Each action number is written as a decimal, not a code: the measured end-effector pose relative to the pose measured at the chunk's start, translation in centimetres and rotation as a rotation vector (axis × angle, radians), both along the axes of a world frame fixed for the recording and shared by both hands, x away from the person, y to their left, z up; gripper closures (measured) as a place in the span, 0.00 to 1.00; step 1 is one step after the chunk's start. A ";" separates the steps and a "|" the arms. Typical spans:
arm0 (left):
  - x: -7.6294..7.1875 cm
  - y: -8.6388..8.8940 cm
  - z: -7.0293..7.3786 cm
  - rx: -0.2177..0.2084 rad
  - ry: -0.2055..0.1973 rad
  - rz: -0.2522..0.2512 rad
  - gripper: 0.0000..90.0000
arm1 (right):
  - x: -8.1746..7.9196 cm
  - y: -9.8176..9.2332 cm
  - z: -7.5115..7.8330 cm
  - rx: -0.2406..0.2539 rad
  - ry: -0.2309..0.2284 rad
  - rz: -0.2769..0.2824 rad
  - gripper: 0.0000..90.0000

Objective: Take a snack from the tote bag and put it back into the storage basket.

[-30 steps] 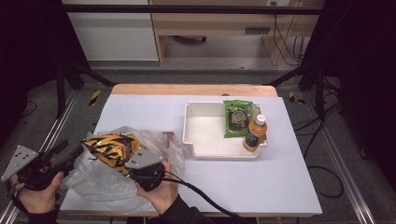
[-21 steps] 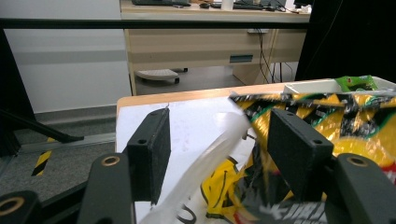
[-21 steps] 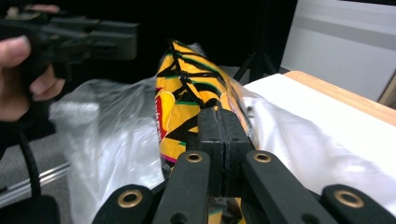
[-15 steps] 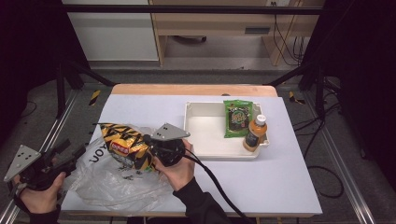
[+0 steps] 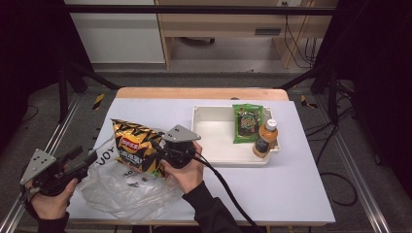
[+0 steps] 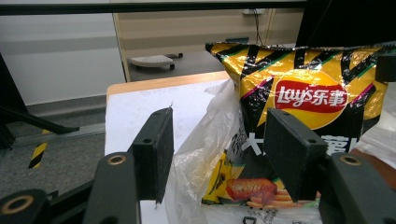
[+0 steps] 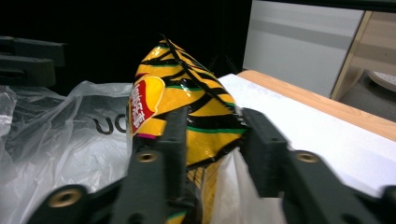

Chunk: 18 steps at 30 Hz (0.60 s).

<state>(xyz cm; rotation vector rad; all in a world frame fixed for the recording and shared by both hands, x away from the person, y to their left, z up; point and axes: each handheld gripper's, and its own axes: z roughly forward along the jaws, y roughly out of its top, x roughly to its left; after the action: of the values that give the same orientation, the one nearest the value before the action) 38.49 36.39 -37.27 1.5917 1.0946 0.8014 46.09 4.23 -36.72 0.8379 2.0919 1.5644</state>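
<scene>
— Two things lie under my hands on the white rectangular table [image 5: 301, 184]. Which do you want first?

— Biggest first.

— Then the crumpled clear plastic bag with black lettering [image 5: 124, 187], spread over the table's near left corner. Farther right sits a shallow white plastic tray [image 5: 214, 158], with a green snack packet [image 5: 247, 122] and a small bottle of orange juice with a white cap [image 5: 265, 138] at its right end.

— And the thing you are working on?

— It's a yellow-and-black striped crisp packet with a red logo [image 5: 133, 150], standing upright at the mouth of the clear bag, left of the tray.

— Your right gripper?

— My right gripper [image 7: 212, 135] has its jaws on either side of the packet's edge. They have just been opening; whether the pads press on the foil I cannot tell.

— The left one?

— My left gripper [image 6: 224, 154] is spread, holding nothing, with the clear bag's rim and the packet beyond its jaws. From above it [image 5: 80, 158] sits off the table's left edge.
</scene>
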 end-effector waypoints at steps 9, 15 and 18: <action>0.0 0.3 0.0 -0.009 0.000 0.003 0.48 | 0.9 1.4 -0.9 0.051 0.047 0.071 0.55; 0.0 0.2 0.0 -0.008 0.002 0.004 0.48 | 1.1 1.5 -1.0 0.030 0.075 0.099 0.88; 0.0 0.3 0.0 -0.009 0.001 0.003 0.48 | 1.2 1.3 -0.9 0.035 0.098 0.104 0.99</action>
<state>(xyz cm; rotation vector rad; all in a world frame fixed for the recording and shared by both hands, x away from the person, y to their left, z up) 38.47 36.67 -37.27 1.5833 1.1005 0.7971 47.25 5.57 -37.65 0.8461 2.2148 1.6481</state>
